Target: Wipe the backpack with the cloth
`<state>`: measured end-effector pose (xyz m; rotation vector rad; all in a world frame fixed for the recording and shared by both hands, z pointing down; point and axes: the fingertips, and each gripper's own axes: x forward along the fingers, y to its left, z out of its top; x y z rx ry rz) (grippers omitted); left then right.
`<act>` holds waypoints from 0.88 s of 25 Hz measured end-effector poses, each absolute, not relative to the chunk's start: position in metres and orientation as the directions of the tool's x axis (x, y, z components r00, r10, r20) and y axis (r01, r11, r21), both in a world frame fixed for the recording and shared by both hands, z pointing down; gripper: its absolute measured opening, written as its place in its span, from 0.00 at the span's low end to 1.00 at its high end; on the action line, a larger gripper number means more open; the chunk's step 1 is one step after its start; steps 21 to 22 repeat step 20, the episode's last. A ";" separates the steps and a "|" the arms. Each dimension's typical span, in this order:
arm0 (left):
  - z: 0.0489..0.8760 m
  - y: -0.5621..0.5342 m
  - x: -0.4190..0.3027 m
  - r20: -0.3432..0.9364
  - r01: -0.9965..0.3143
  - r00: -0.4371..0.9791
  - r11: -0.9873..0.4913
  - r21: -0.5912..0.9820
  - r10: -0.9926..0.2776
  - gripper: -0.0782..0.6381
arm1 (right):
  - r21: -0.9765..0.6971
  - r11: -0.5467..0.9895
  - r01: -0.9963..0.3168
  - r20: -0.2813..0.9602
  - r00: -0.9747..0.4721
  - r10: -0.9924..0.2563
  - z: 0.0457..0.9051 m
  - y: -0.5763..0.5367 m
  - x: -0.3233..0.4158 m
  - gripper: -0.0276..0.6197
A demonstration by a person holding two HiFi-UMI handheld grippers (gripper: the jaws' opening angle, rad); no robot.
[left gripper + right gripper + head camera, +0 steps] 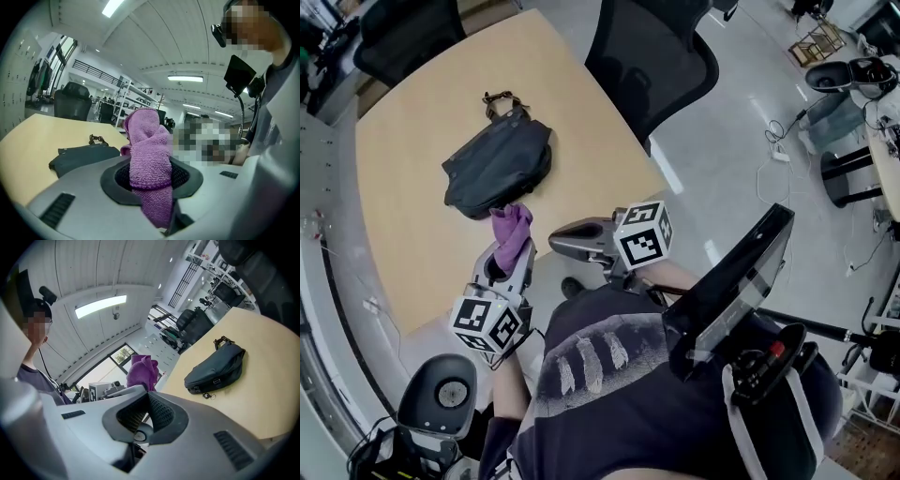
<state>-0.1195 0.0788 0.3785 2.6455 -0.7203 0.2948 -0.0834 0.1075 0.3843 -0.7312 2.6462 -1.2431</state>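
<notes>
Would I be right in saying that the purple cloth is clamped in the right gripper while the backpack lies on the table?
Not quite: the left gripper view shows the cloth clamped in the left gripper; the right gripper holds nothing. The backpack does lie on the table.

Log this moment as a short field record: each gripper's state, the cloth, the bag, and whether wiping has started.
Left gripper: shut on the purple terry cloth, which sticks up past the jaws
Right gripper: shut, nothing between the jaws
Bag: dark fabric backpack lying flat on the light wooden table
Contact: cloth held in the air near the backpack's near edge, apparently not touching it
Wiping: not yet started
</notes>
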 end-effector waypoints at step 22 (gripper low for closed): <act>0.387 0.186 -0.006 0.391 -0.554 0.811 -0.787 0.271 -0.436 0.29 | -0.840 0.417 -0.348 0.090 -0.846 -0.526 0.427 0.252 0.074 0.05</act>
